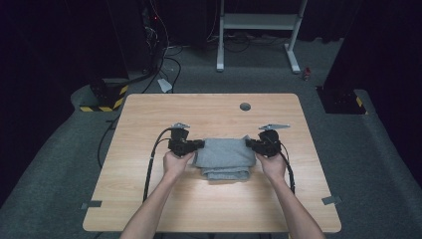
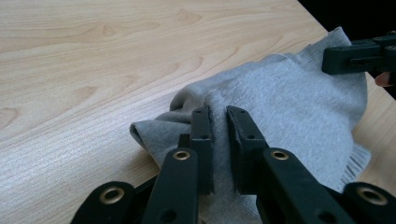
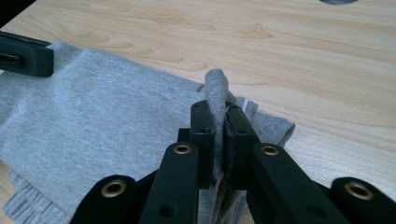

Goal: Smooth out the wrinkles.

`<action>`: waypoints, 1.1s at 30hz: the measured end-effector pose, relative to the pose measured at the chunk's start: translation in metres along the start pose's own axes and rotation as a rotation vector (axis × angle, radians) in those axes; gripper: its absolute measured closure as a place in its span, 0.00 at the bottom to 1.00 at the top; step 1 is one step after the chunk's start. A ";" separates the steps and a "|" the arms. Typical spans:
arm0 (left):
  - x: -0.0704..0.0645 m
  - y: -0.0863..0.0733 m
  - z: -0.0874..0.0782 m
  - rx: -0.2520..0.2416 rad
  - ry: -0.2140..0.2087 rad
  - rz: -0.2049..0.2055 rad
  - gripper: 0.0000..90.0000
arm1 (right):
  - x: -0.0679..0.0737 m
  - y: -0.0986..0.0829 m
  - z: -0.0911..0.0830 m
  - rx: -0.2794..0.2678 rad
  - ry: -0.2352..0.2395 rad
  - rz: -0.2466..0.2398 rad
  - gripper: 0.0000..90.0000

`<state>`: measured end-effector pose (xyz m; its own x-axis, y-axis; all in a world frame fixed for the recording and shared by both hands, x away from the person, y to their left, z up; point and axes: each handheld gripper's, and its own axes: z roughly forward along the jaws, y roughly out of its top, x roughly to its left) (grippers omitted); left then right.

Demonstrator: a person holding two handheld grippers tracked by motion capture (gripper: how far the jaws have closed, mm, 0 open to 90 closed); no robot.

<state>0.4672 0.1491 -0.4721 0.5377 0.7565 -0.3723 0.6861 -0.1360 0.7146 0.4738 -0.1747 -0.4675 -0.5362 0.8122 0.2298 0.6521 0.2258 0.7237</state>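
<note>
A folded grey cloth [image 1: 224,158] lies in the middle of the wooden table [image 1: 209,112], a fringed knit edge showing at its near side. My left gripper [image 1: 199,145] sits at the cloth's left edge. In the left gripper view its jaws stand nearly closed, with the grey cloth [image 2: 280,102] pinched between the fingertips [image 2: 201,122]. My right gripper [image 1: 250,143] is at the cloth's right edge, shut on a fold of the cloth [image 3: 217,91] that sticks up above its jaws. Each gripper's tip appears in the other's view: right gripper [image 2: 359,55], left gripper [image 3: 23,56].
A round cable hole [image 1: 245,106] lies near the table's far edge. Grey tape marks [image 1: 91,204] [image 1: 331,200] sit at the near corners. On the floor beyond stand a white frame [image 1: 259,30], cables and a yellow-black striped base [image 1: 105,97].
</note>
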 end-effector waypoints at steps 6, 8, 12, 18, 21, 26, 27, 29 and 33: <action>-0.004 -0.002 -0.006 -0.016 -0.002 0.012 0.90 | 0.003 -0.001 -0.007 -0.025 0.011 -0.011 0.94; -0.004 -0.002 -0.007 -0.017 0.000 0.008 0.89 | 0.005 -0.002 -0.009 -0.030 0.016 -0.019 0.94; -0.004 -0.003 -0.008 -0.007 0.007 0.009 0.88 | 0.006 -0.001 -0.009 -0.032 0.019 -0.024 0.94; -0.002 -0.003 -0.012 -0.001 0.012 0.011 0.90 | 0.006 -0.002 -0.008 -0.019 0.022 -0.022 0.94; -0.002 -0.004 -0.010 0.014 0.009 0.015 0.99 | 0.005 -0.001 -0.007 -0.024 0.028 -0.022 0.94; -0.002 -0.005 -0.008 0.015 0.034 0.018 0.99 | 0.006 -0.001 -0.007 -0.019 0.029 -0.027 0.94; -0.001 -0.004 -0.007 0.019 0.027 0.001 0.83 | 0.006 -0.001 -0.007 -0.019 0.030 -0.026 0.94; 0.002 -0.005 -0.004 0.047 0.023 -0.032 0.72 | 0.006 -0.001 -0.006 -0.021 0.029 -0.029 0.94; 0.004 -0.007 0.004 0.083 0.027 -0.033 0.72 | 0.006 -0.001 -0.005 -0.014 0.030 -0.022 0.94</action>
<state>0.4662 0.1504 -0.4805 0.5013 0.7785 -0.3777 0.7421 -0.1623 0.6504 0.4668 -0.1727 -0.4635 -0.5662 0.7905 0.2335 0.6329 0.2353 0.7376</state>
